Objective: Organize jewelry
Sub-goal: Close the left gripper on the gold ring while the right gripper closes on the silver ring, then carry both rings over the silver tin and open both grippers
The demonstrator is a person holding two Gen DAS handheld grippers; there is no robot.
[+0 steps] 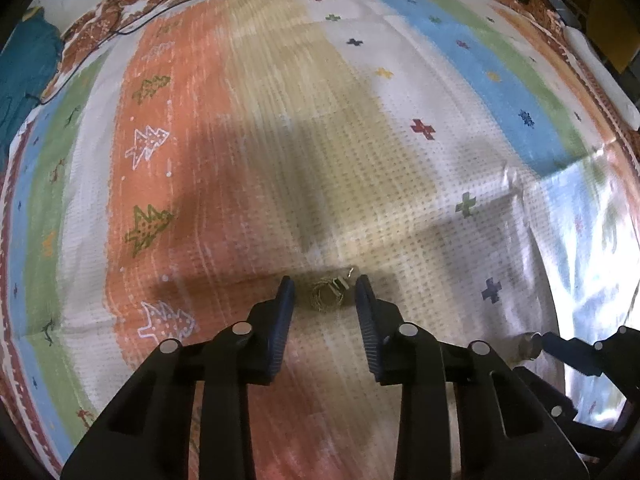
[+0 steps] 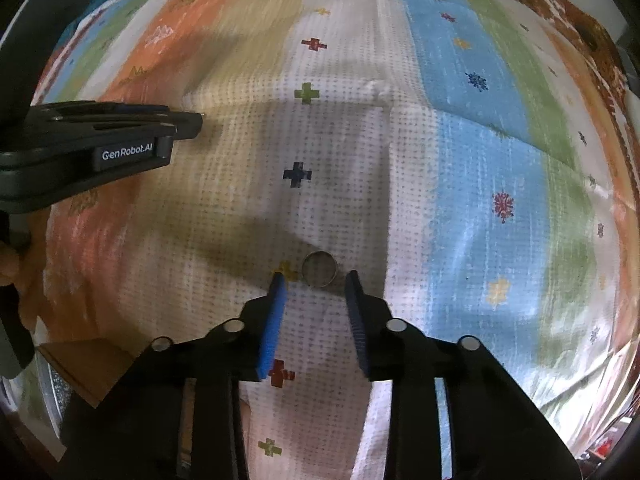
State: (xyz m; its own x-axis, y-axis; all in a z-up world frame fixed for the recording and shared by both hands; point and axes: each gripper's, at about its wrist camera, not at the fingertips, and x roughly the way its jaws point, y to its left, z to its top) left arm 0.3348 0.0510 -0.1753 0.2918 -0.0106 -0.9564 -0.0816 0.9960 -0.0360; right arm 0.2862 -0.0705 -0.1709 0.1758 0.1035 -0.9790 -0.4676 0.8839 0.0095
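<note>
A small gold-coloured tangle of jewellery (image 1: 328,296), wire loops with a hook, lies on the patterned cloth (image 1: 280,140). My left gripper (image 1: 325,286) points down over it, open, one blue pad on each side with a narrow gap to the piece. A plain metal ring (image 2: 319,274) lies flat on the white stripe of the cloth (image 2: 340,140). My right gripper (image 2: 316,278) is open, its tips just either side of the ring's near edge and not pressing it. The left wrist view also shows the ring (image 1: 530,346) at lower right beside one of the right gripper's fingers (image 1: 560,347). The left gripper's body (image 2: 120,140) appears at left in the right wrist view.
The cloth has orange, beige, white, blue and green stripes with small crosses and trees. Thin cables (image 1: 132,20) and a teal fabric (image 1: 24,72) lie at its far left edge. A brown box corner (image 2: 92,364) and a metal rim (image 2: 48,384) sit at lower left.
</note>
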